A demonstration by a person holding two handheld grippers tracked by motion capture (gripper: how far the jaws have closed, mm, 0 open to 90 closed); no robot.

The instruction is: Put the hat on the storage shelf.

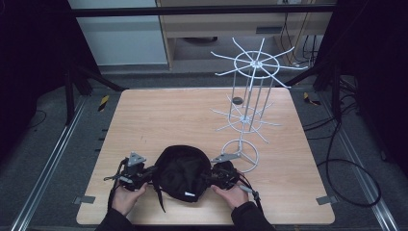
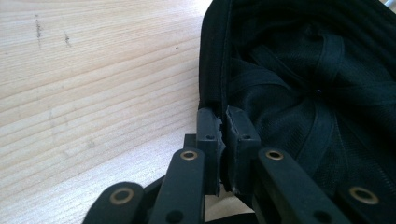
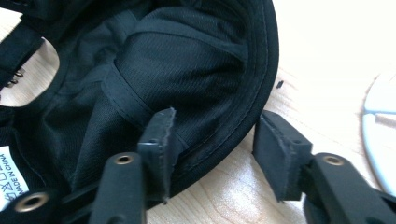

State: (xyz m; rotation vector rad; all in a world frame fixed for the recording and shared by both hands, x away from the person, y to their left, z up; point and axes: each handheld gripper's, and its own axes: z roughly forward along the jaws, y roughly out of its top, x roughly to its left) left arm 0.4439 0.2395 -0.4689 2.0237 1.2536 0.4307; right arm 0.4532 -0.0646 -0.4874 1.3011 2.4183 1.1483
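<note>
Label text: "MADE IN CHINA", running sideways on a white tag (image 3: 5, 179)
Where it sits: sewn inside the black cap (image 3: 187, 70), at the lower left edge of the right gripper view
Other marks on tag: too small to read

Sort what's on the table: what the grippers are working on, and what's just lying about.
In hand:
black cap, inside up
left gripper, shut on its rim
right gripper, open astride the rim
white wire rack, beside the cap, probably where it goes

Lying about:
small dark disc behind the rack
</note>
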